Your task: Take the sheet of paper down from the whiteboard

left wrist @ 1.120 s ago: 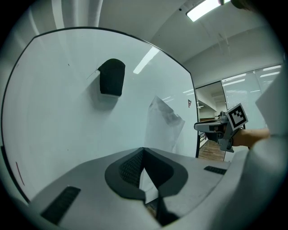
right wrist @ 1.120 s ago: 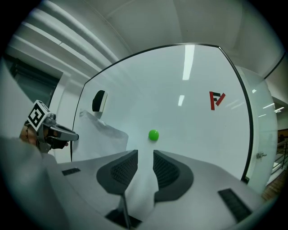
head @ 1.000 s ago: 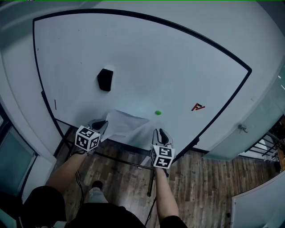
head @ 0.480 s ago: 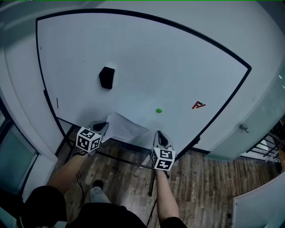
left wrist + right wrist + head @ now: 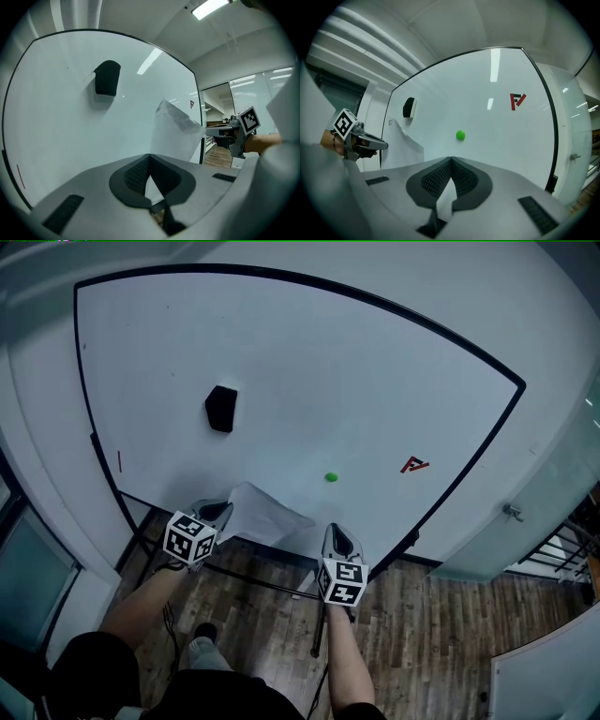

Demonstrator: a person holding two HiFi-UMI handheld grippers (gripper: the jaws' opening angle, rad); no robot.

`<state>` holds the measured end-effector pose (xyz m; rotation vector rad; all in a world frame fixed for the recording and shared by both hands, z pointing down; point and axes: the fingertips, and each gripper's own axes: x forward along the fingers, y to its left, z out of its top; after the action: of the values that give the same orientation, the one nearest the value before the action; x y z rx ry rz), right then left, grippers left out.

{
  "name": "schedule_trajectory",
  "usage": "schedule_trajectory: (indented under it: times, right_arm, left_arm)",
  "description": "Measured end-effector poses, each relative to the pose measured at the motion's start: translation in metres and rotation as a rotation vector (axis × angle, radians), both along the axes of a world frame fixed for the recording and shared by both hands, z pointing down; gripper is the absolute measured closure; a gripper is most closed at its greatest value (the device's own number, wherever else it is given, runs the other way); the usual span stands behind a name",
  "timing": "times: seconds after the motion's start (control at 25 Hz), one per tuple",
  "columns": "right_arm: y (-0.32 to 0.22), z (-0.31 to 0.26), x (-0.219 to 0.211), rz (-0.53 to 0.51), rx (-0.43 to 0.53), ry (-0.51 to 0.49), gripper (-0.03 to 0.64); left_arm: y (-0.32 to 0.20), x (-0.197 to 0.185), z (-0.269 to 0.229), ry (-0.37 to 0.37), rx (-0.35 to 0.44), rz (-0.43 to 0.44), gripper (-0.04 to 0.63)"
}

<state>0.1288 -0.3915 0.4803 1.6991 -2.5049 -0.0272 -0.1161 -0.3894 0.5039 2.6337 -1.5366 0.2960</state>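
Shut now with the right gripper (image 5: 338, 532) on the sheet of paper (image 5: 267, 509), after standing wide apart a second ago. Presses the pads together on a white strip of the sheet's near corner. Grips the far side likewise with the left gripper (image 5: 217, 510), its jaws narrow and clamped on the paper's lower edge.

Hangs below and left of the green magnet (image 5: 330, 477), clear of it, slack between the two grippers and leaning off the whiteboard (image 5: 375, 362). Shows a creased upper edge and a top corner curling free. Sits slightly lower under the green magnet than a second ago.

Leaves bare white surface all round the green magnet: open to the right as far as the red mark (image 5: 415, 465), open up and to the left as far as the black eraser (image 5: 221, 409), both well apart from it. Meets the board's black frame (image 5: 441, 507) low and to the right of the green magnet, with wooden floor (image 5: 441, 615) beyond that edge. Keeps the right gripper just below the green magnet and the left gripper farther down-left.
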Motion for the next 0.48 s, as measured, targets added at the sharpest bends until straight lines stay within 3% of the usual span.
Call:
schedule_trajectory:
  times: [0.48]
  right_arm:
    - [0.0031,0.0027,0.0043,0.006,-0.009,0.008,0.592]
  left_arm:
    - [-0.0009,0.0078,-0.0059,-0.008,0.008,0.019,0.575]
